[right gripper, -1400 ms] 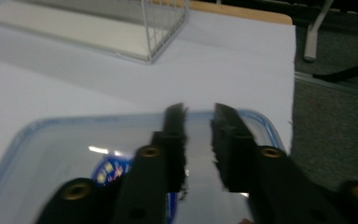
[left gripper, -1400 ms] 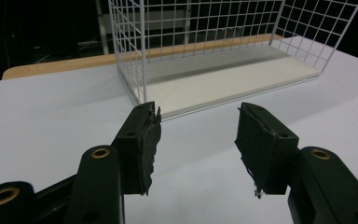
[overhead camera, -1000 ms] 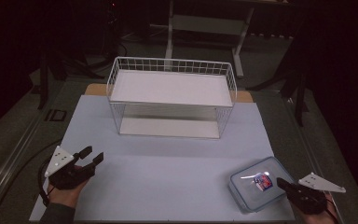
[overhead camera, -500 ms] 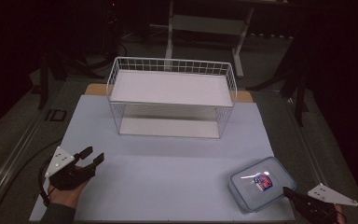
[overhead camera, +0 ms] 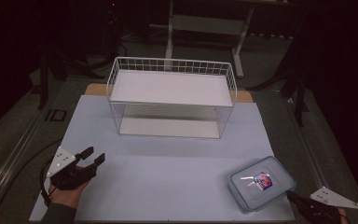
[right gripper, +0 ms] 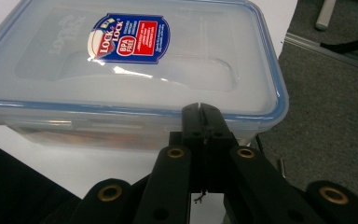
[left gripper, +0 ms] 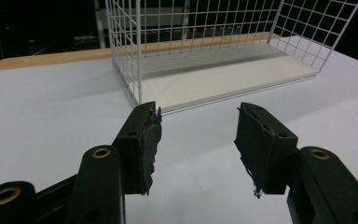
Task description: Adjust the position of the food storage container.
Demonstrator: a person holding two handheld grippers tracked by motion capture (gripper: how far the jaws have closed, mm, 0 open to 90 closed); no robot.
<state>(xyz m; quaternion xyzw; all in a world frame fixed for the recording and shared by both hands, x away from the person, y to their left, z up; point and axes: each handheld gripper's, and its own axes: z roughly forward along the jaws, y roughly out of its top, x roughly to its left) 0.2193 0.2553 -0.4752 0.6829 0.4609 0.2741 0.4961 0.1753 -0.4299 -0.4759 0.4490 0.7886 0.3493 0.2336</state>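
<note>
The left tool (overhead camera: 92, 157) rests low on the counter (overhead camera: 168, 163) at the near left, jaws spread with nothing between, aimed at the rack (overhead camera: 172, 95). The box (overhead camera: 261, 183) sits at the counter's near right corner. The right tool (right gripper: 200, 112), jaws pressed together, points level at its near wall. A push there could slide the box askew, since shut jaws cannot grip its rim.

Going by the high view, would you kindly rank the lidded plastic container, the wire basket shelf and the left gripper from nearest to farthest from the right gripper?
1. Lidded plastic container, just ahead of the right gripper, front right.
2. Wire basket shelf, at the table's back.
3. Left gripper, front left corner.
</note>
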